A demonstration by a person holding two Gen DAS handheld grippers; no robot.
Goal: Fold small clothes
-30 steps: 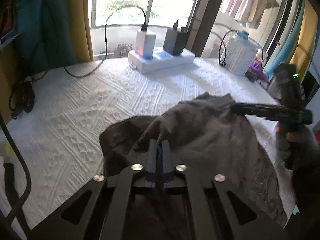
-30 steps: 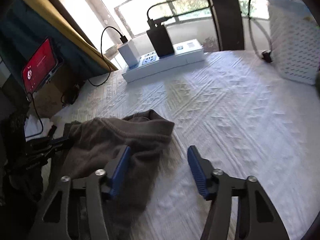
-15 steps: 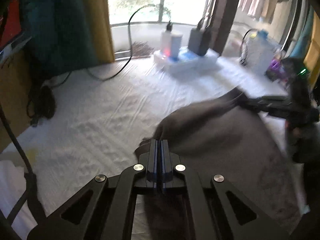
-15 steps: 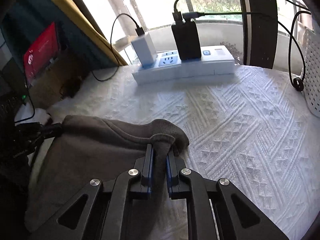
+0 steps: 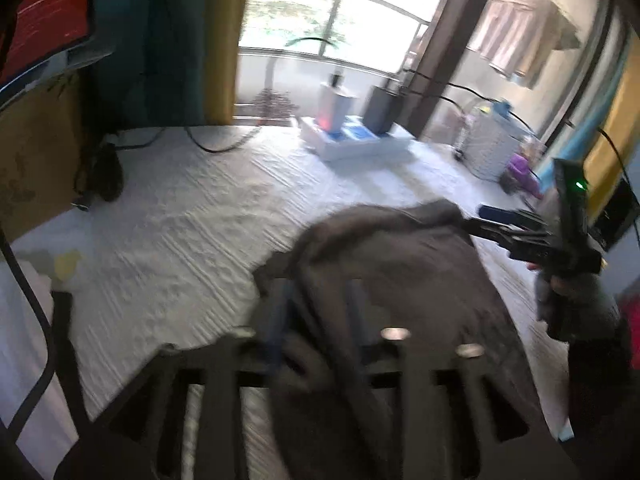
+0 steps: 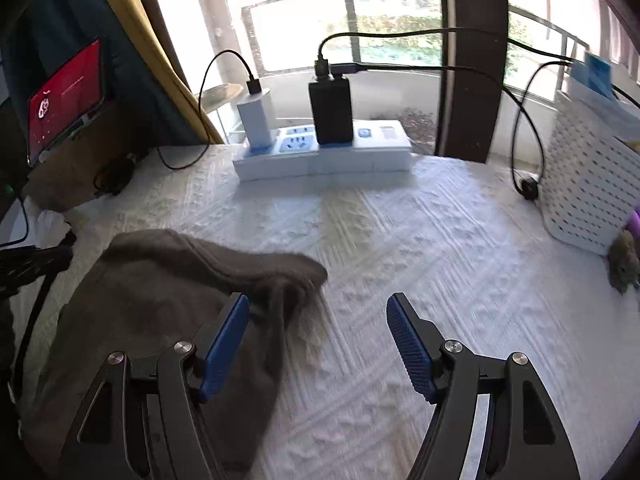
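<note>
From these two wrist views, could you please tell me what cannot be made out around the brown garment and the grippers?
- Left wrist view: motion blur smears the left gripper, so whether its pads touch the brown garment is unclear.
- Right wrist view: the garment's near part runs behind the right gripper and off the bottom edge.
- Both views: the garment's type is unclear, as it lies bunched.
- Right wrist view: the red screen's text is too small.

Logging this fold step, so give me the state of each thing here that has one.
Brown garment: lying folded over on the bed.
Right hand-held gripper: open, just released, holding nothing.
Left hand-held gripper: blurred, just opening, cloth between its fingers.
Tablet: screen lit red.
</note>
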